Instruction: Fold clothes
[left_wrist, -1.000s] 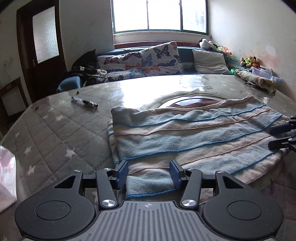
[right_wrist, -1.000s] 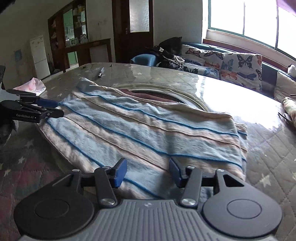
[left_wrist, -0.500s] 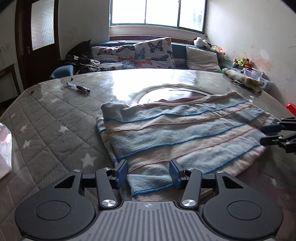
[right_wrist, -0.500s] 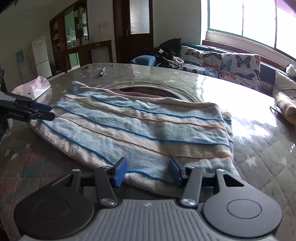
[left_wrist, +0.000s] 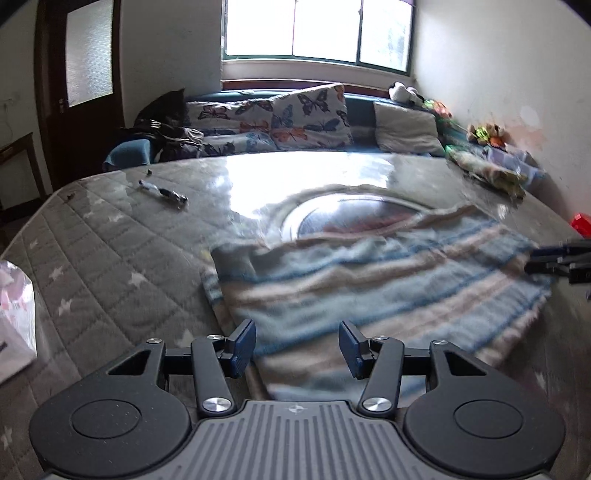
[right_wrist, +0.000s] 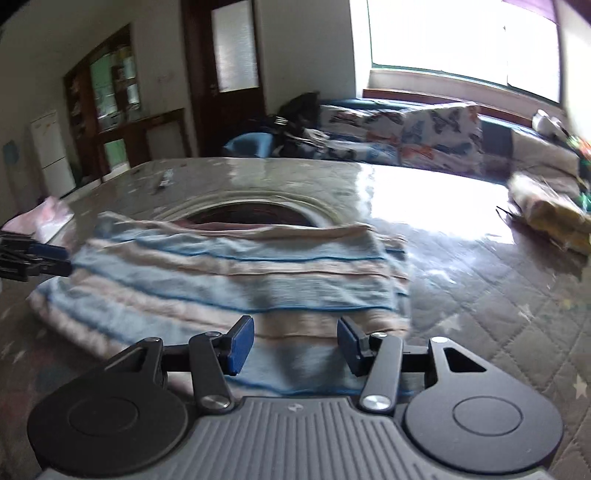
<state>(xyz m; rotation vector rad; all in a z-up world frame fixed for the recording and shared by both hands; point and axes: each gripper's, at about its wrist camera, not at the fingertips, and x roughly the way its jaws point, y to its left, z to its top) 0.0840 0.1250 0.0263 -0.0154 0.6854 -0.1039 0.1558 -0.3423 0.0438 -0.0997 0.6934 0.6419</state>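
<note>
A folded blue and beige striped cloth (left_wrist: 369, 288) lies flat on the round table (left_wrist: 110, 251), which has a grey quilted star cover. My left gripper (left_wrist: 297, 349) is open over the cloth's near left corner, its blue pads clear of the fabric. The right gripper (left_wrist: 554, 260) shows at the cloth's right end. In the right wrist view the same cloth (right_wrist: 236, 273) spreads ahead, blurred. My right gripper (right_wrist: 295, 347) is open above the cloth's near edge with nothing pinched. The left gripper (right_wrist: 33, 258) hovers at the cloth's far left end.
A pen (left_wrist: 162, 192) lies on the table at the far left. A pink and white bag (left_wrist: 14, 306) sits at the left edge. A rolled yellowish cloth (left_wrist: 487, 173) lies at the far right. A sofa with butterfly cushions (left_wrist: 306, 114) runs behind the table.
Both views have drawn back a little from the cloth. The right gripper has slid sideways and rolled, so its view now swings toward the window. The cloth stays flat.
</note>
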